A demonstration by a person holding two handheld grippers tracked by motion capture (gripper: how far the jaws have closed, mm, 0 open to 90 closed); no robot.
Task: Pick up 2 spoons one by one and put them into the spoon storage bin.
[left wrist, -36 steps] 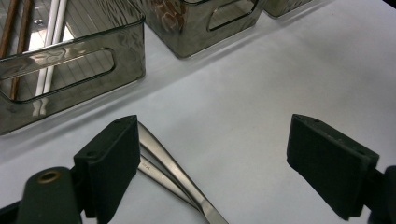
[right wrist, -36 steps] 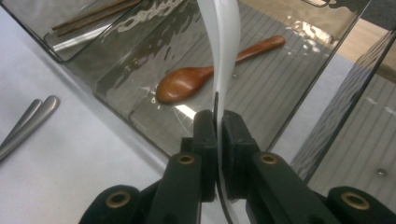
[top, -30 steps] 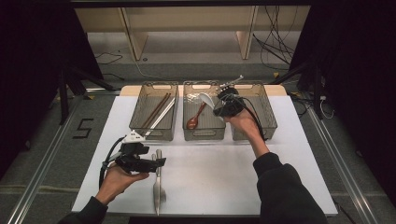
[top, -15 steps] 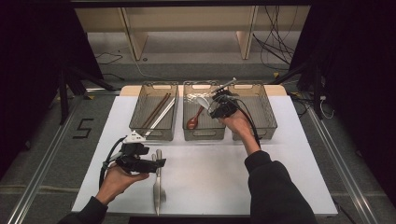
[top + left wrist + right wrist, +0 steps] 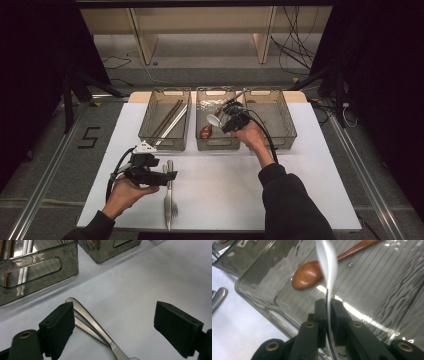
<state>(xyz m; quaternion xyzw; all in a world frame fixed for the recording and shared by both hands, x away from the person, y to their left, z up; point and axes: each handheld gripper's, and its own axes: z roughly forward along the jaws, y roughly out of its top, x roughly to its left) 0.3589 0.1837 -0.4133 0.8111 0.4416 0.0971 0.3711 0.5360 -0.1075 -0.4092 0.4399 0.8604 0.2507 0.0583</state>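
My right gripper (image 5: 327,308) pinches a white spoon (image 5: 326,262) over the middle bin (image 5: 216,145), hiding part of the wooden spoon (image 5: 308,277); the left gripper (image 5: 125,327) gapes over cutlery (image 5: 92,325).

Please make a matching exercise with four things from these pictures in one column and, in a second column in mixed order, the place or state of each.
Things
1. white spoon
2. wooden spoon
3. chopsticks
4. left claw

Places or states
A. lying in the left bin
B. open above the flatware on the table
C. clamped in the right claw, over the middle bin
D. lying on the floor of the middle bin

Pairs: 1-C, 2-D, 3-A, 4-B
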